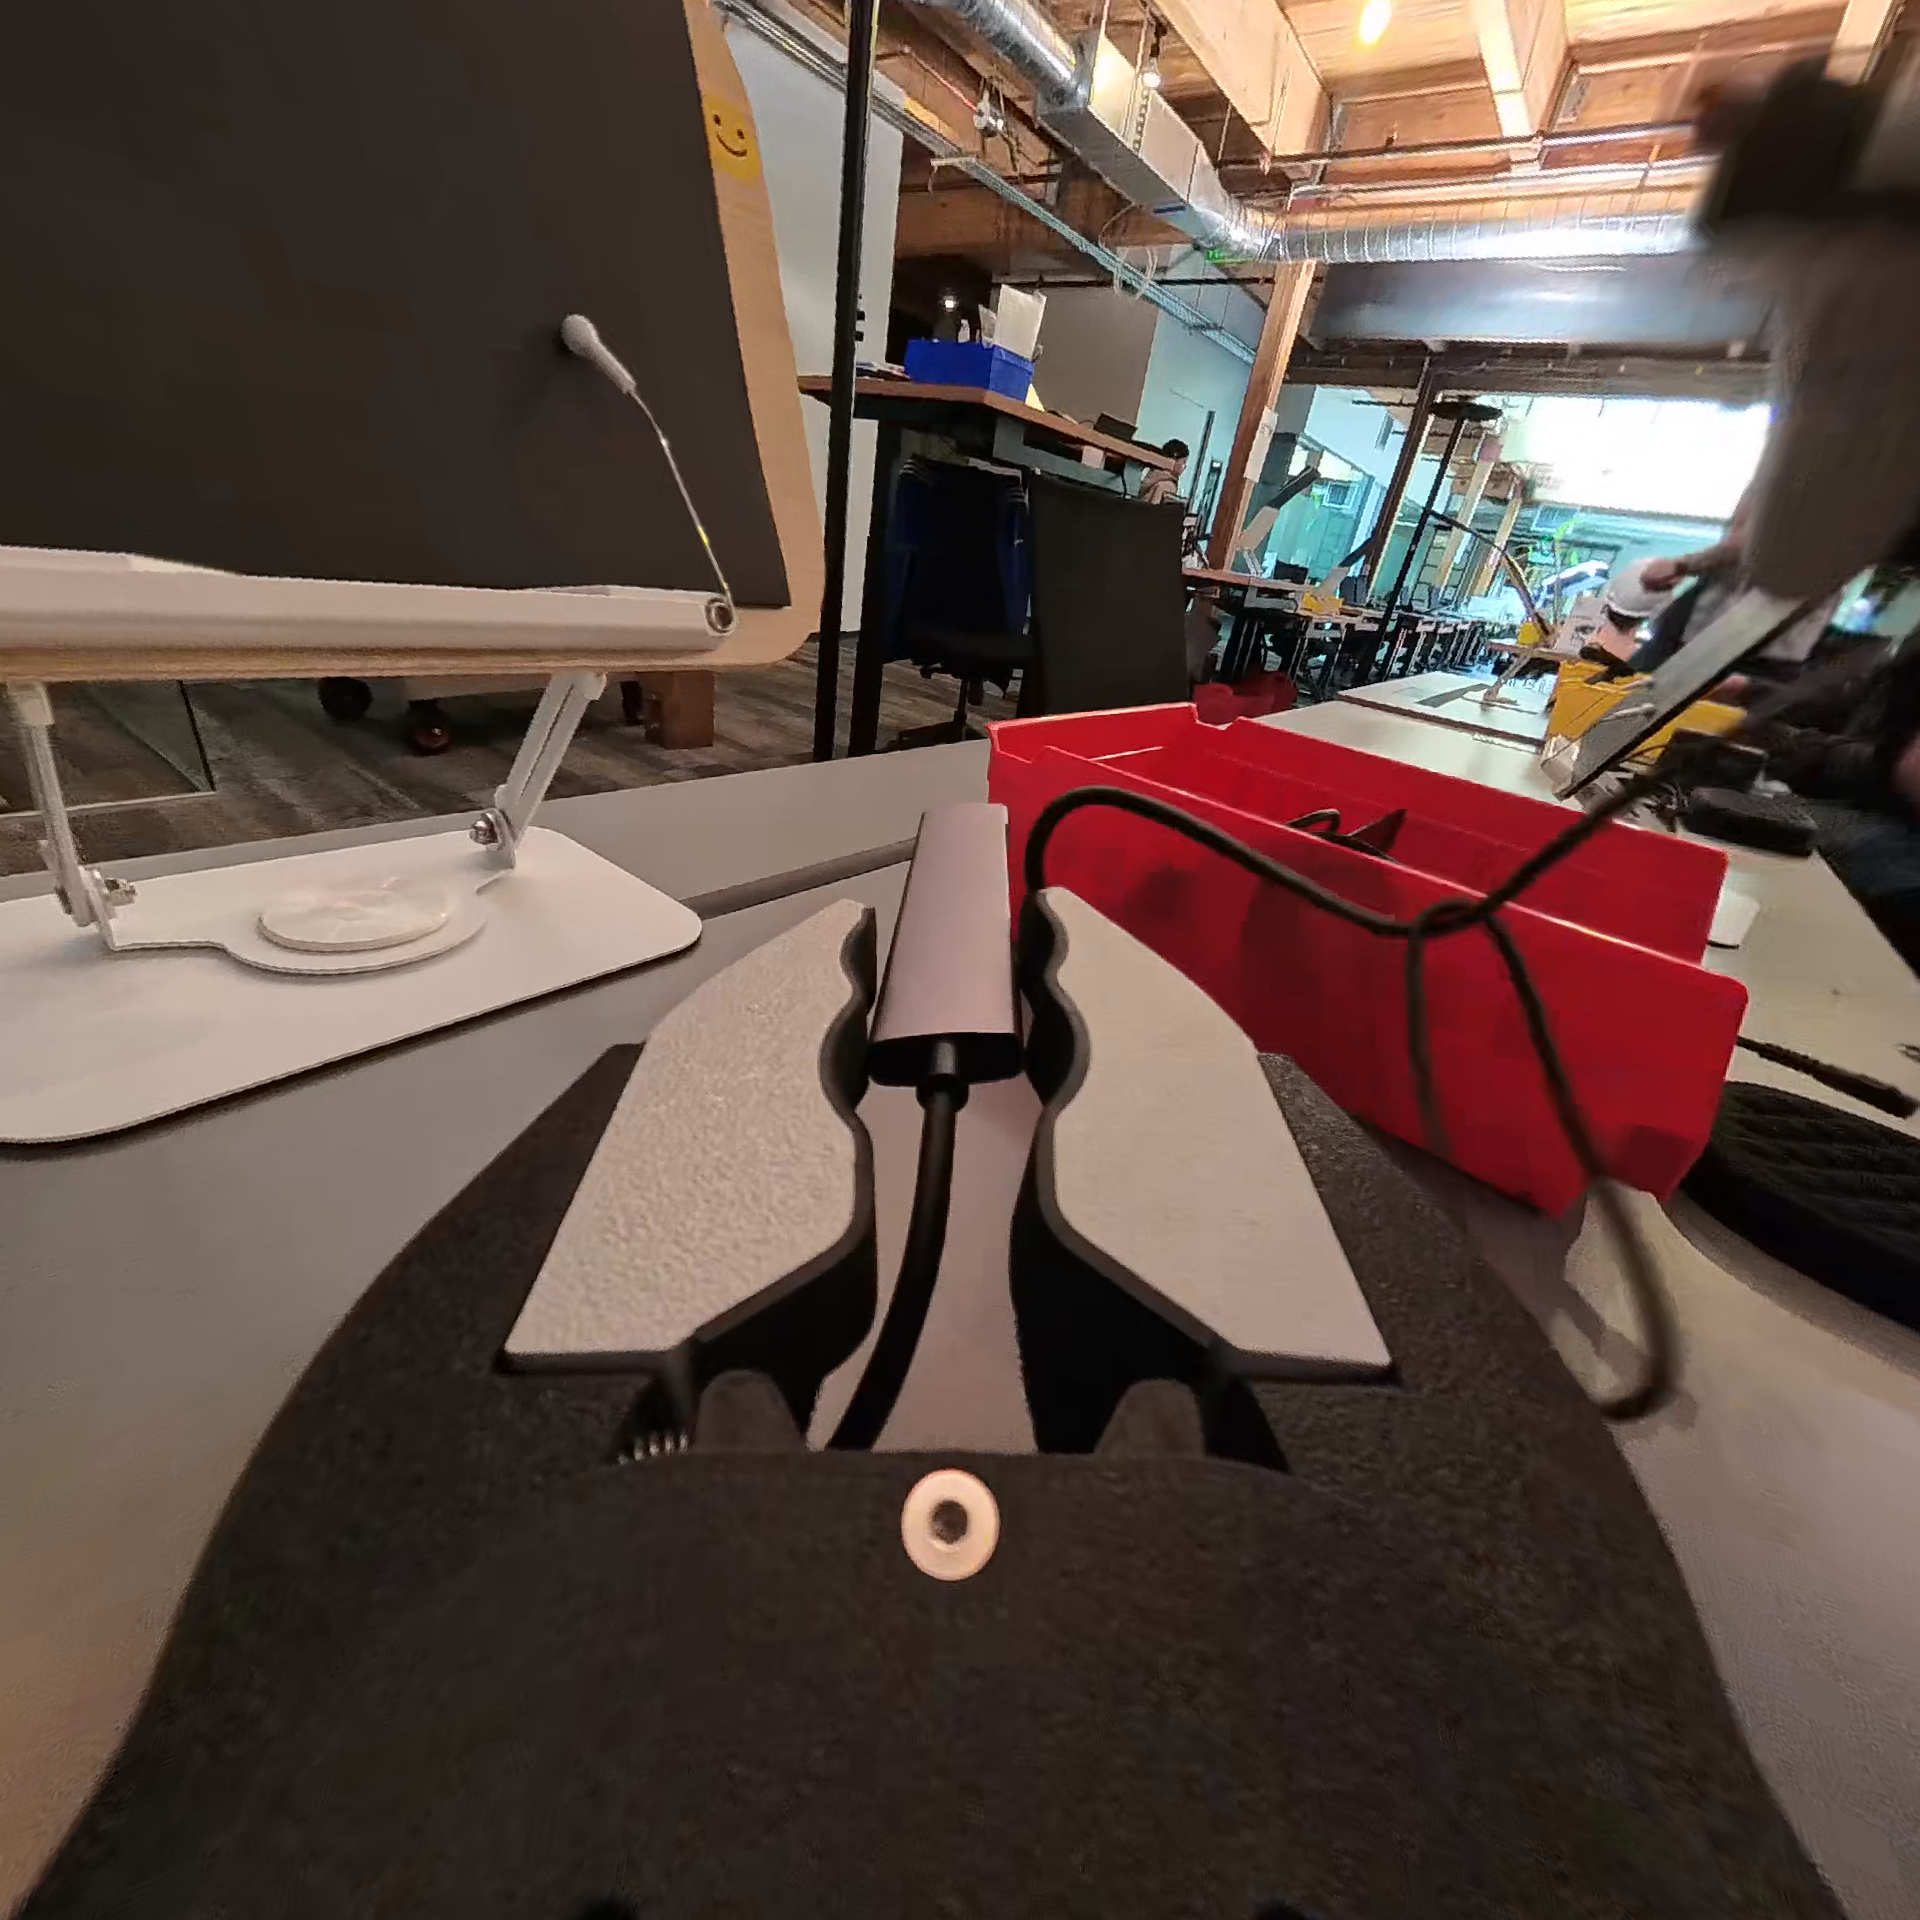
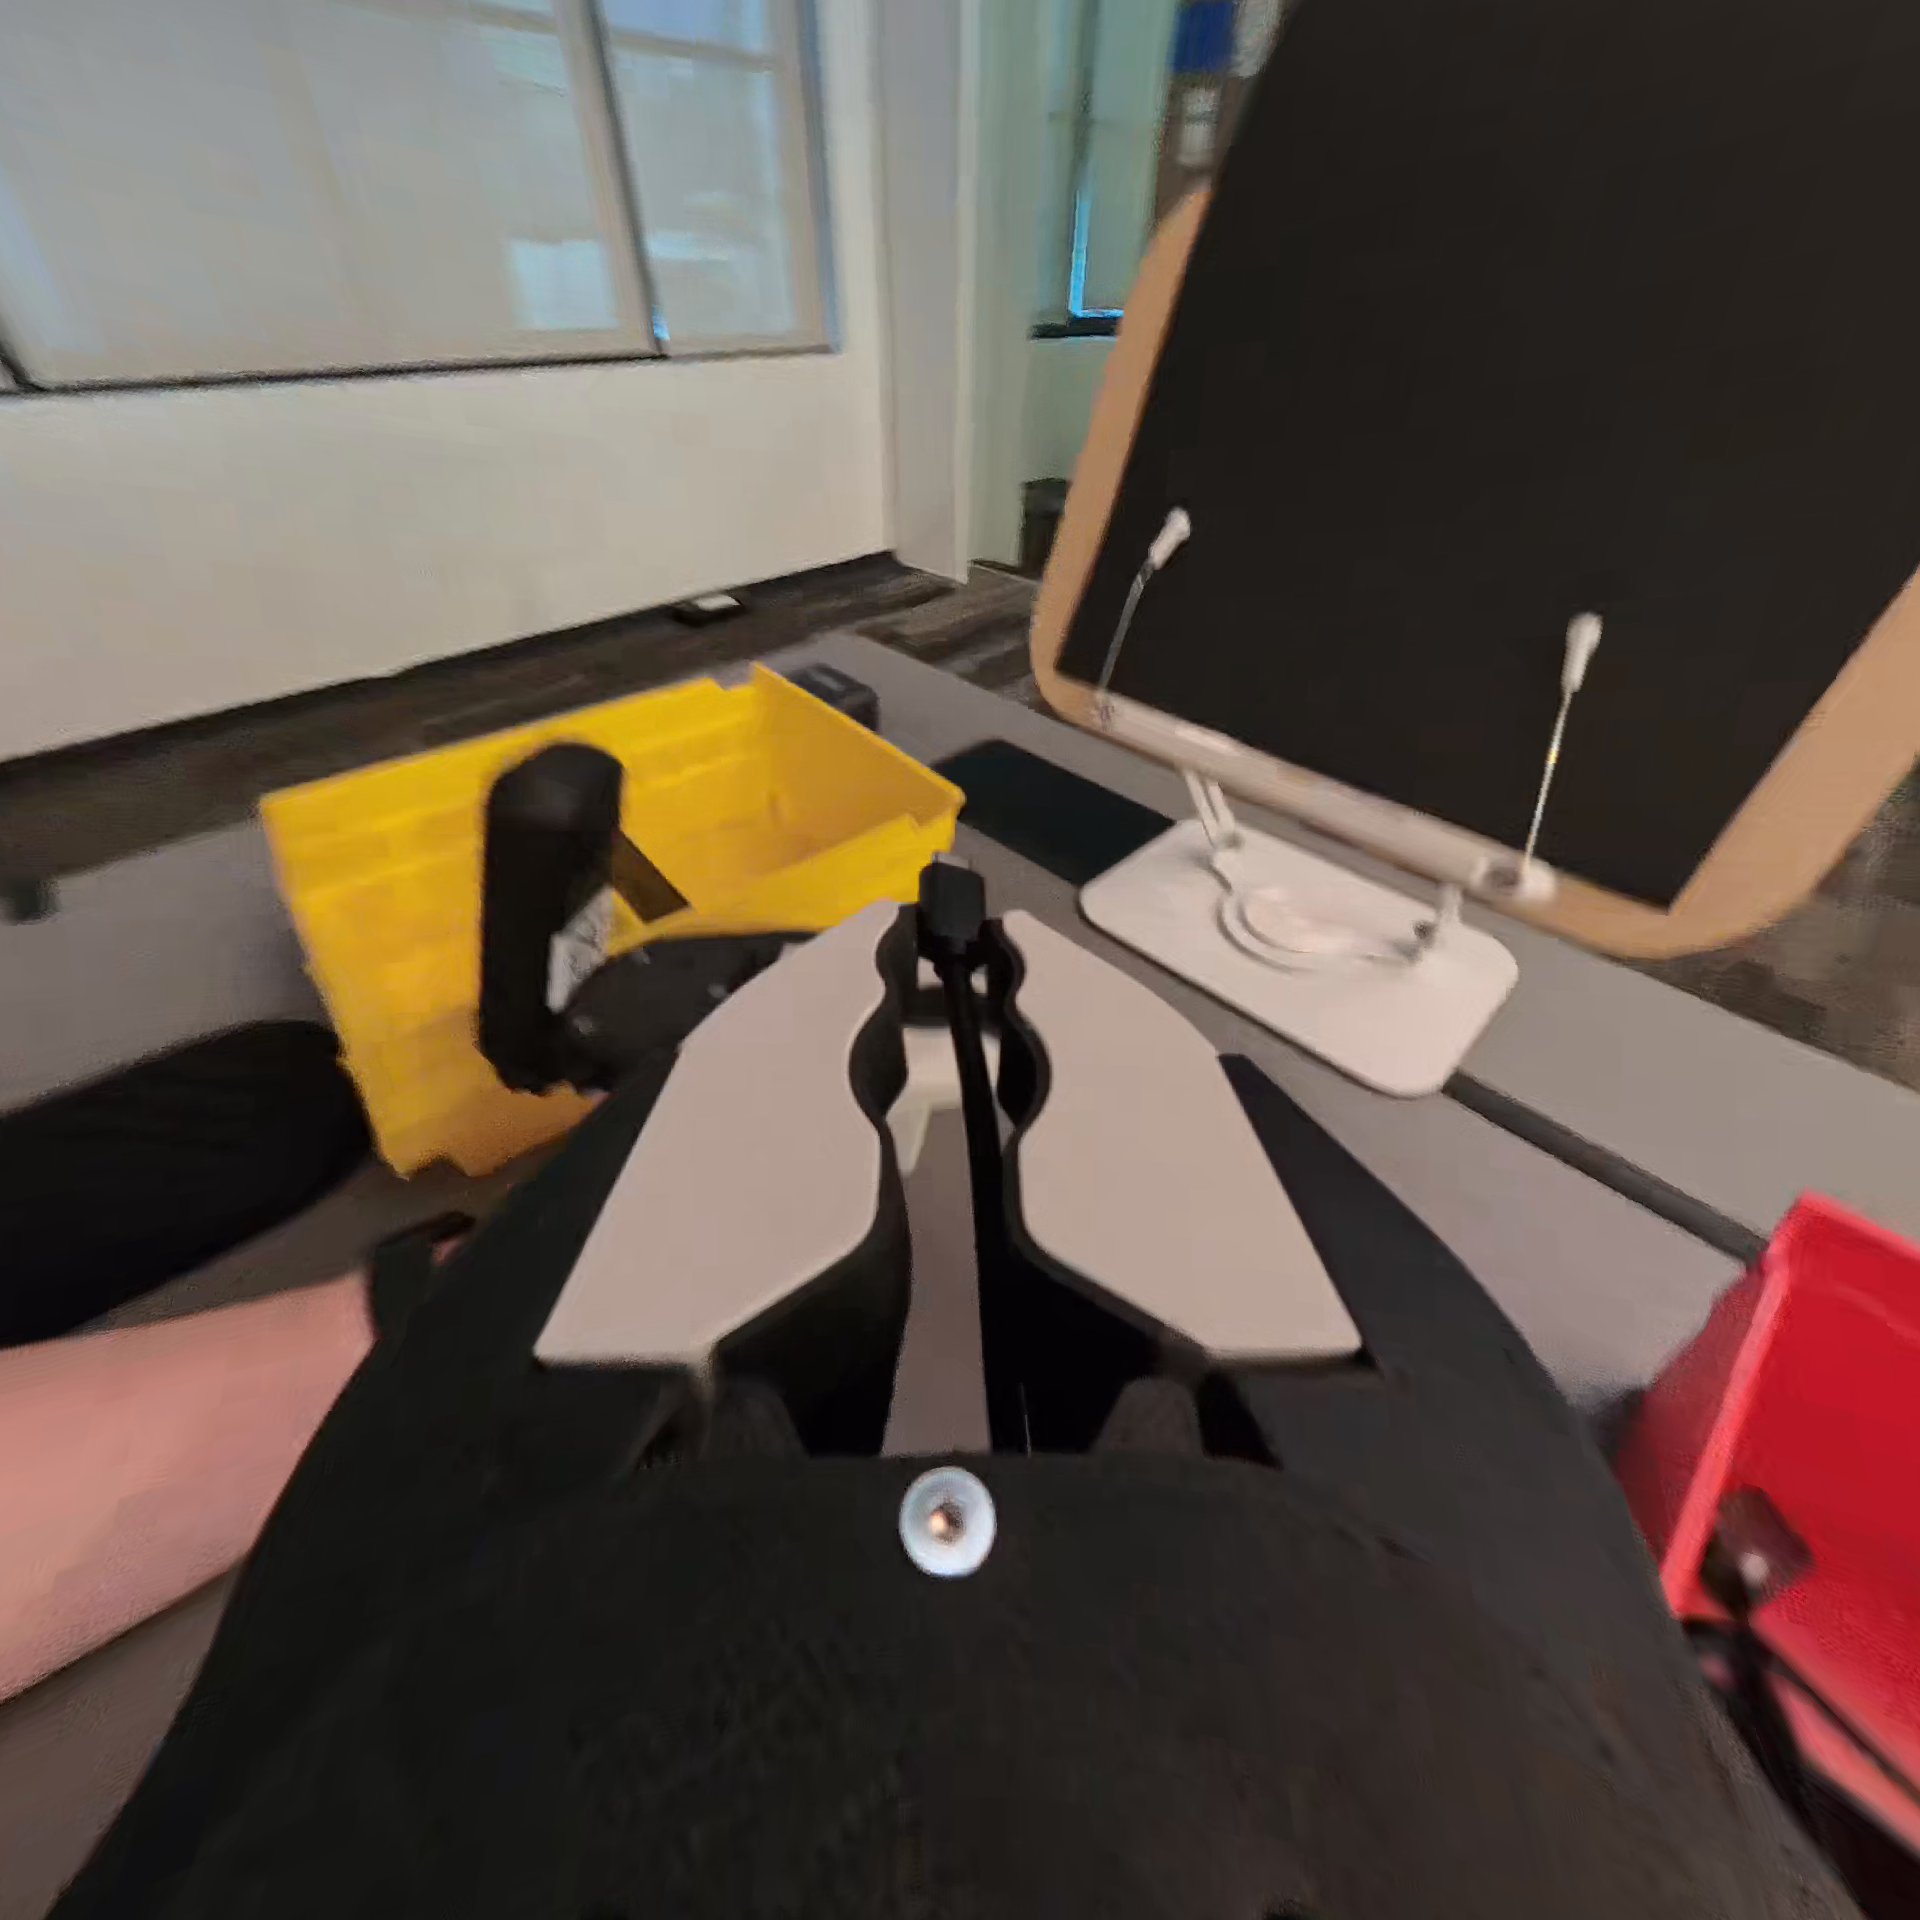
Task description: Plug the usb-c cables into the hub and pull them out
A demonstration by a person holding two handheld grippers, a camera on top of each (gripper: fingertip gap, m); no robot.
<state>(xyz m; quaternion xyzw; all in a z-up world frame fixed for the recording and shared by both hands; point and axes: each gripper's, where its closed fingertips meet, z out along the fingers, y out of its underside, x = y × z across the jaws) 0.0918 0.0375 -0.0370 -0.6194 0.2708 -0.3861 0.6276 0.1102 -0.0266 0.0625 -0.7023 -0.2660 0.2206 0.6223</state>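
From my remote station I note a red bin [image 1: 1351, 935] at right of centre in the left wrist view, with a white stand [image 1: 343, 935] at left carrying a black, tan-edged board [image 1: 364, 291]. A grey tabletop [image 1: 156, 1247] lies beneath both. In the right wrist view, a yellow bin [image 2: 748, 790] sits left of centre, and a flat black slab [image 2: 1039, 800] lies just right of it. Windows [image 2: 416, 177] fill the upper left.

A grey hub [image 1: 940, 935] trailing a black cable [image 1: 904, 1247], a red bin [image 1: 1351, 935], a yellow bin [image 2: 727, 790], a white stand [image 1: 312, 935] are all sitting on a grey worktop [image 1: 156, 1247].
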